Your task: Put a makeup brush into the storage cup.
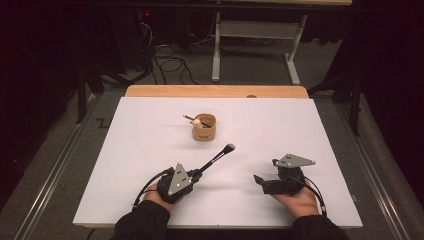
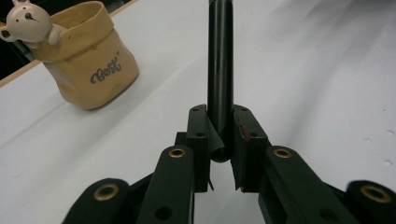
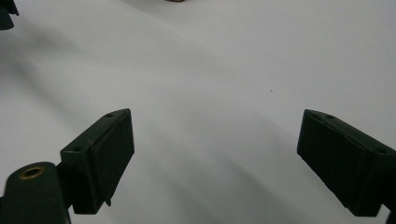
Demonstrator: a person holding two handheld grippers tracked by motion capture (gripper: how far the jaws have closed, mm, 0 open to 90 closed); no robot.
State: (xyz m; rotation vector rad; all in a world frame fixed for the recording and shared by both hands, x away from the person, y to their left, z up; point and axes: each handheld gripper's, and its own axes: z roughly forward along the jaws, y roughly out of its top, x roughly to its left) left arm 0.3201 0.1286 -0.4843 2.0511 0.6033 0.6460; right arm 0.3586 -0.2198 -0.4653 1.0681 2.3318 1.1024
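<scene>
My left gripper (image 1: 196, 174) is shut on the black handle of a makeup brush (image 1: 216, 158); its pale bristle tip points up and to the right, toward the cup. In the left gripper view the handle (image 2: 220, 70) rises straight up from between the jaws of that gripper (image 2: 220, 135). A tan cup (image 1: 204, 127) stands at the table's middle back with a small bear-headed stick (image 1: 196, 121) leaning out of it; the cup (image 2: 88, 60) and the bear figure (image 2: 27, 21) sit at upper left. My right gripper (image 1: 258, 180) rests open at the front right, with bare table between the jaws (image 3: 215, 154).
The white table top (image 1: 150, 150) has a wooden strip (image 1: 215, 91) along its far edge. Beyond it are a desk frame (image 1: 255, 45) and floor cables (image 1: 167, 62). Metal rails run along both sides of the table.
</scene>
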